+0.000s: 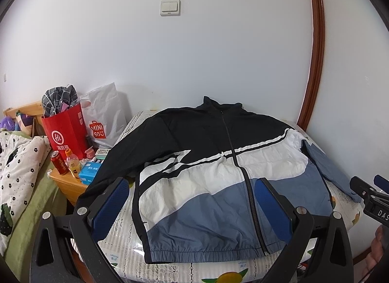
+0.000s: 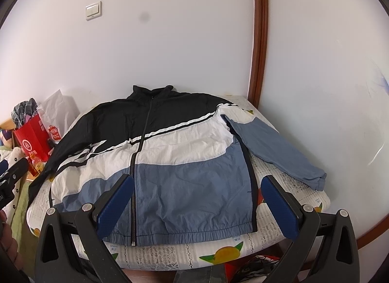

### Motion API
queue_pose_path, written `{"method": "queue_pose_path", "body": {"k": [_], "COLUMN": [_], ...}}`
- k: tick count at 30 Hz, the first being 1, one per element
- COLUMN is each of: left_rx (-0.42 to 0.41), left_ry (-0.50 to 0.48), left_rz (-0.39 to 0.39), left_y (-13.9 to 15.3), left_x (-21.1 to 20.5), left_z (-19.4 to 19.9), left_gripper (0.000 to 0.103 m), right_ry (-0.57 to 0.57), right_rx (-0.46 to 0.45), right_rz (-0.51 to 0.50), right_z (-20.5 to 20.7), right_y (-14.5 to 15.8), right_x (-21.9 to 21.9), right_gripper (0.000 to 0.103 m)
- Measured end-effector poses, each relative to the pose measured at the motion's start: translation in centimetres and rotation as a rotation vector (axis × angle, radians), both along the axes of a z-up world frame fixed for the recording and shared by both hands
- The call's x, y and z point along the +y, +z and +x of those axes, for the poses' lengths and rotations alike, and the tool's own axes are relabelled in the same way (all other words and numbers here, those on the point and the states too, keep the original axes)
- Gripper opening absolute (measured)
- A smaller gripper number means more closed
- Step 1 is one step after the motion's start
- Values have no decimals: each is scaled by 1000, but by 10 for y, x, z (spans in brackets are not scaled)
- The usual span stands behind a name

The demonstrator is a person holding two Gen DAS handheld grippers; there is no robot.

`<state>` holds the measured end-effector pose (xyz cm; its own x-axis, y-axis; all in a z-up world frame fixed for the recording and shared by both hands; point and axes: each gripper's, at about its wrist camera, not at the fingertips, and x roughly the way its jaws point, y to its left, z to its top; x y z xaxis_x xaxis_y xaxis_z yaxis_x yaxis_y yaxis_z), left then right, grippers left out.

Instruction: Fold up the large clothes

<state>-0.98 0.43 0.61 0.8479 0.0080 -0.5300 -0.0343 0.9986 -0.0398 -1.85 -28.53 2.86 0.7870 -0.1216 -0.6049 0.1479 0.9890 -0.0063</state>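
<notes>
A zip-up jacket point(image 1: 206, 181) in black, white and blue lies flat, front up and zipped, on a small table with a patterned cloth point(image 1: 131, 258). Its collar points to the wall. It also shows in the right wrist view point(image 2: 175, 161). The black left sleeve point(image 1: 114, 159) hangs over the table's left edge. The blue right sleeve point(image 2: 279, 151) lies along the right side. My left gripper point(image 1: 192, 200) is open above the jacket's hem, holding nothing. My right gripper point(image 2: 198, 198) is open above the hem, empty.
A wooden nightstand point(image 1: 68, 185) at the left holds a red bag point(image 1: 65, 132), a white Miniso bag point(image 1: 104, 117), a can point(image 1: 58, 162), a bottle point(image 1: 74, 165) and boxes. A bed with a spotted quilt point(image 1: 17, 168) lies further left. White wall behind; wooden door frame point(image 2: 259, 39) at right.
</notes>
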Motion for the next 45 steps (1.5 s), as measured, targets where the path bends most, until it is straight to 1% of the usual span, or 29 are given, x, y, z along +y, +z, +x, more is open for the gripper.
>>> {"method": "queue_pose_path", "body": {"k": [9,15,19,22,27,30,34,36,38,40,44,45], "left_rx": [-2,1,4,8,33,57,113,151,181,208,250,263], "left_ry": [20,21,26,33,38,61,113,139,165,183,209,214], "left_rz": [5,9,11,7,4,1,-3,-19,-29,-30,-25,-31], "left_y": [3,4,5,4,0,-12,-38,-55,-69,-85,-107,-114], "left_x": [8,11,12,14,23,36,63,81,99,118,144,152], "left_z": [2,4,11,18,32,42,60,69,77,86,100,105], "left_gripper": [103,103,103,103,103,103,103,103,102,101,97,94], "right_ry": [-18,-27,-9,-1,28,41,66,82,102,114,120,126], "right_rx": [16,19,34,16,12,2,9,20,39,62,123,138], "right_rz": [-27,-24,-39,-17,36,64,100,114,127,140,129,123], "right_z": [4,8,15,19,34,43,63,76,90,102,128,134], "right_y": [0,2,4,4,1,-4,-18,-27,-36,-48,-71,-77], "right_x": [3,1,2,1,-3,-2,6,13,20,27,47,53], "right_gripper": [102,103,103,103,103,103,102,99,91,86,82,82]}}
